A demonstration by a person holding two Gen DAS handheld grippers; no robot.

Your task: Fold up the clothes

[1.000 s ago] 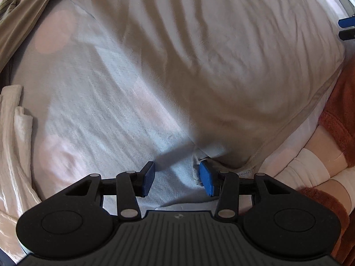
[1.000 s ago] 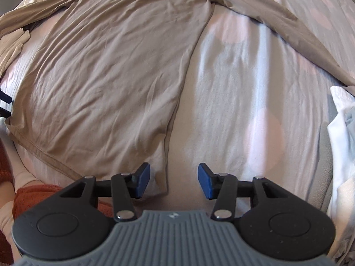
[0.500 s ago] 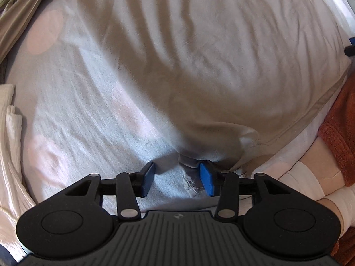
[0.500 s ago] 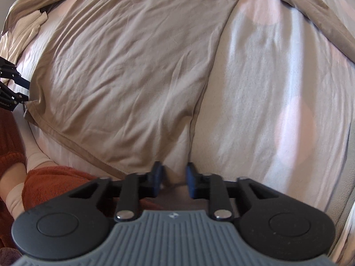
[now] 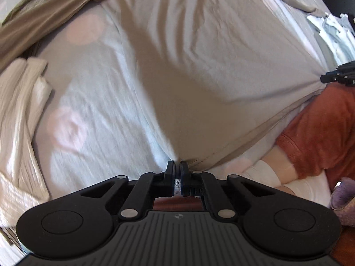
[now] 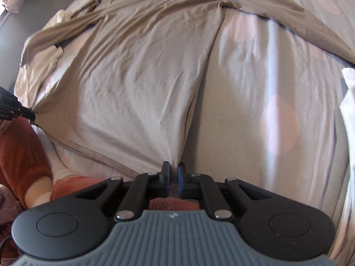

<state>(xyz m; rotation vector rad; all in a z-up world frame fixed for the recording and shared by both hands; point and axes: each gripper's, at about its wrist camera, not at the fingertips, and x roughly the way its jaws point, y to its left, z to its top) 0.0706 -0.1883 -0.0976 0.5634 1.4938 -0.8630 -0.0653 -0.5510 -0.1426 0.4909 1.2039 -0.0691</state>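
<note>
A tan long-sleeved shirt (image 6: 133, 84) lies spread face-up across a pale dotted bedsheet (image 6: 261, 119), its sleeves reaching toward the far corners, as a person in a rust-coloured fleece (image 5: 321, 128) pinches its near hem at both corners. The left gripper (image 5: 177, 166) has its jaws drawn tight on the hem's left corner, with a scrap of white label showing between them; the right gripper (image 6: 173, 169) is closing on the right corner, its jaws narrow with the side seam running into the gap.

The risk, by the look of it, lies in that right-hand grip. Only the very edge of thin, slack jersey sits between the pads, and a lift begun before they have bitten firmly could let the corner slip out, dropping one side and skewing the fold. The pinches may also catch the sheet beneath, which would drag bedding up with the shirt. Uneven pull between the two hands would carry the diagonal creases already fanning from the left corner into the finished fold. A cream garment (image 5: 20, 102) lies near the left edge, within the sweep of a careless carry.
</note>
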